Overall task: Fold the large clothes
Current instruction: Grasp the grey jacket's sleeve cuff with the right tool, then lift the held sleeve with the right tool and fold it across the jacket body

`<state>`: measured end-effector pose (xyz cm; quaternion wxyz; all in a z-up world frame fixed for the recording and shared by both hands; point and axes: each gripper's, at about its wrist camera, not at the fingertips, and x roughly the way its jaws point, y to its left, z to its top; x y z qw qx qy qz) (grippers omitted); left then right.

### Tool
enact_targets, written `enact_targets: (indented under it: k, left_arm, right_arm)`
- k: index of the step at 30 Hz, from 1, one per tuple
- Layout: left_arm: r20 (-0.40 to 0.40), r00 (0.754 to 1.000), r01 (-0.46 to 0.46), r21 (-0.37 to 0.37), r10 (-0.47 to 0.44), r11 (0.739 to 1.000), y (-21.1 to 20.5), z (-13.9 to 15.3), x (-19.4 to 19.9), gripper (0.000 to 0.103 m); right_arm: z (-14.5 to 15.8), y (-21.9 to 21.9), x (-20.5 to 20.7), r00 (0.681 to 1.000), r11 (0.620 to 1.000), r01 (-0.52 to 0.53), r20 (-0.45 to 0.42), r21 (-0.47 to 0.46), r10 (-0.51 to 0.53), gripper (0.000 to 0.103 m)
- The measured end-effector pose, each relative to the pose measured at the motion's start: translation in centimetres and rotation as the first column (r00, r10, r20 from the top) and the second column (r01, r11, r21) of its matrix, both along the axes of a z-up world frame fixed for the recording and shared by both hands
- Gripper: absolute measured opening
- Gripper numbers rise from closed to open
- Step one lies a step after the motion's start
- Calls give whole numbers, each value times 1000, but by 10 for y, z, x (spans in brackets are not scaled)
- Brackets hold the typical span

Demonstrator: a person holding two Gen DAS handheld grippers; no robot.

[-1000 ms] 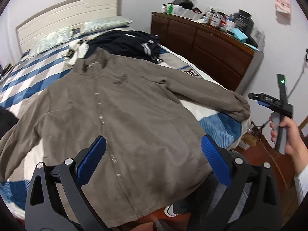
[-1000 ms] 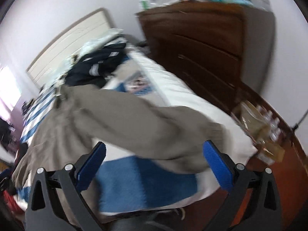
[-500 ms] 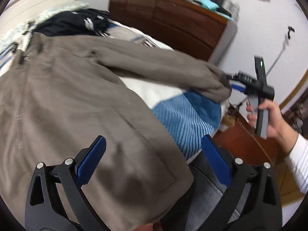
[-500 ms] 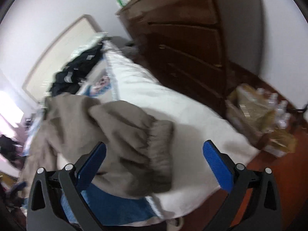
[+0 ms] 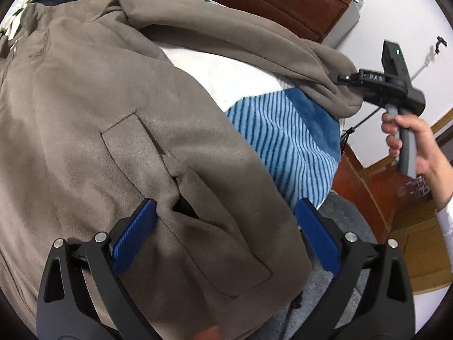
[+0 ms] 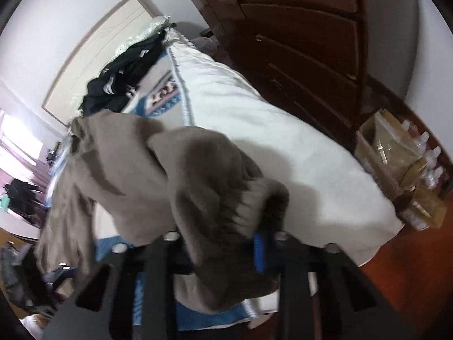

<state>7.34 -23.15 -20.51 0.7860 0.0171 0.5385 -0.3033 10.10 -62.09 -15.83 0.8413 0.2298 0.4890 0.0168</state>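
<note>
Little could be read. On the right tool [image 5: 344, 78], seen from the left wrist camera, pale raised letters stood on the side of the black body, looking like "DAS", though blur left the reading unsure. The brown jacket [image 5: 119, 130] bore a dark stitched emblem on its chest at the far left, too small and skewed to make out as words. A patterned patch on the bed cover [image 6: 165, 90] showed marks that may have been letters, but they were illegible.
</note>
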Motion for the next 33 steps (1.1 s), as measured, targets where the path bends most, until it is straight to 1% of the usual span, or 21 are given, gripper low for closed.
enact_targets:
  k: [2, 4, 6, 8, 9, 12, 15, 17, 23, 26, 30, 31, 33]
  left_arm:
    - [5, 1000, 8, -8, -8, 1000, 2, 5, -1, 97]
    - [17, 1000, 6, -23, -5, 1000, 5, 12, 0, 97]
    - [45, 999, -2, -38, 4, 999, 16, 26, -2, 97]
    - [85, 996, -9, -53, 14, 999, 32, 45, -6, 97]
    - [98, 995, -14, -53, 19, 998, 39, 52, -7, 97]
    - [136, 990, -36, -48, 42, 998, 66, 70, -10, 97]
    - [170, 983, -67, -16, 69, 998, 101, 81, -12, 97]
    - [179, 979, -97, 1, 96, 995, 127, 80, -11, 97]
    - [154, 968, -202, 9, 199, 979, 199, 61, -7, 97]
    - [118, 959, -262, 25, 258, 965, 234, 44, -9, 97]
    - [76, 939, -339, 41, 335, 940, 270, 34, -13, 97]
    - [69, 936, -348, 30, 346, 937, 275, 33, -15, 97]
    - [39, 938, -346, 14, 345, 938, 282, 29, -18, 97]
  right_arm:
    - [10, 7, -1, 1000, 1000, -10, 13, -7, 11, 23]
    - [28, 18, -1, 999, 1000, -12, 43, -14, 12, 23]
    - [55, 30, -1, 995, 1000, -7, 95, -25, 9, 23]
    - [77, 40, 4, 991, 1000, -6, 132, -16, 8, 23]
    - [92, 49, 7, 988, 1000, -9, 153, -20, 12, 23]
    - [122, 74, 20, 984, 999, -28, 175, -22, 31, 23]
    - [153, 105, 33, 976, 999, -50, 212, 0, 49, 23]
    - [172, 126, 42, 970, 998, -67, 234, -1, 66, 23]
    - [221, 200, 73, 949, 989, -147, 279, -26, 148, 23]
    - [246, 240, 90, 931, 981, -189, 311, -35, 190, 23]
    - [275, 304, 115, 905, 965, -255, 338, -57, 259, 23]
    - [280, 316, 119, 900, 961, -268, 340, -63, 274, 23]
    - [286, 347, 129, 884, 948, -309, 343, -82, 318, 23]
